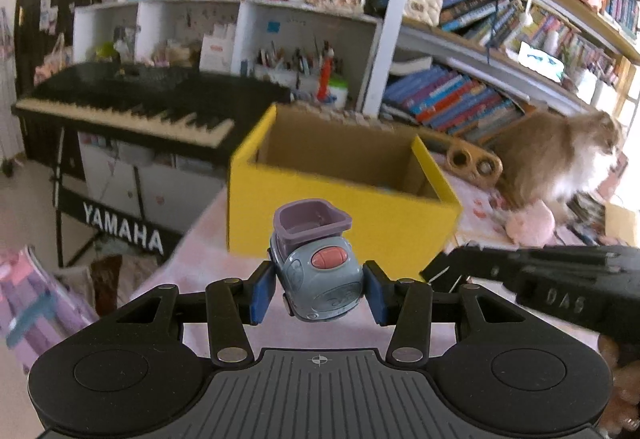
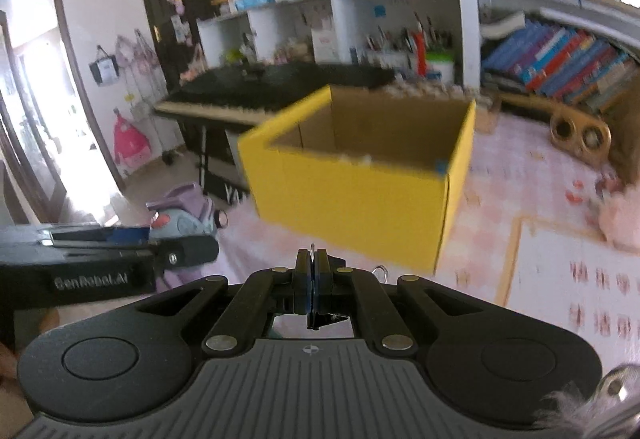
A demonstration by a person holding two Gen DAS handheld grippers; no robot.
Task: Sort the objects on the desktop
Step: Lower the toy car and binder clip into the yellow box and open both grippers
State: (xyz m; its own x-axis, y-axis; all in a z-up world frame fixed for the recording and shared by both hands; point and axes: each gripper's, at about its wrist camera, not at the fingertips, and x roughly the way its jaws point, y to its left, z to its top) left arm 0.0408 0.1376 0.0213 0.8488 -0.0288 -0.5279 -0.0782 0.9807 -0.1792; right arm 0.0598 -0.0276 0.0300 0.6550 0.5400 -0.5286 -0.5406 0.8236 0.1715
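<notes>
My left gripper [image 1: 319, 289] is shut on a small blue-grey toy truck [image 1: 320, 279] with a purple bed, held above the pink tablecloth just before the open yellow cardboard box [image 1: 340, 215]. The truck and left gripper also show at the left of the right wrist view [image 2: 188, 225]. My right gripper [image 2: 314, 259] is shut on a thin metal ring piece [image 2: 312, 251], a small ring [image 2: 380, 271] showing beside the fingers. It faces the yellow box [image 2: 360, 199]. In the left wrist view the right gripper [image 1: 440, 271] sits to the truck's right.
A long-haired cat [image 1: 560, 155] sits on the table to the right of the box, with a pink plush [image 1: 528, 223] near it. A wooden toy [image 1: 474, 161] lies behind. A Yamaha keyboard [image 1: 128, 107] stands to the left, bookshelves [image 1: 460, 99] behind.
</notes>
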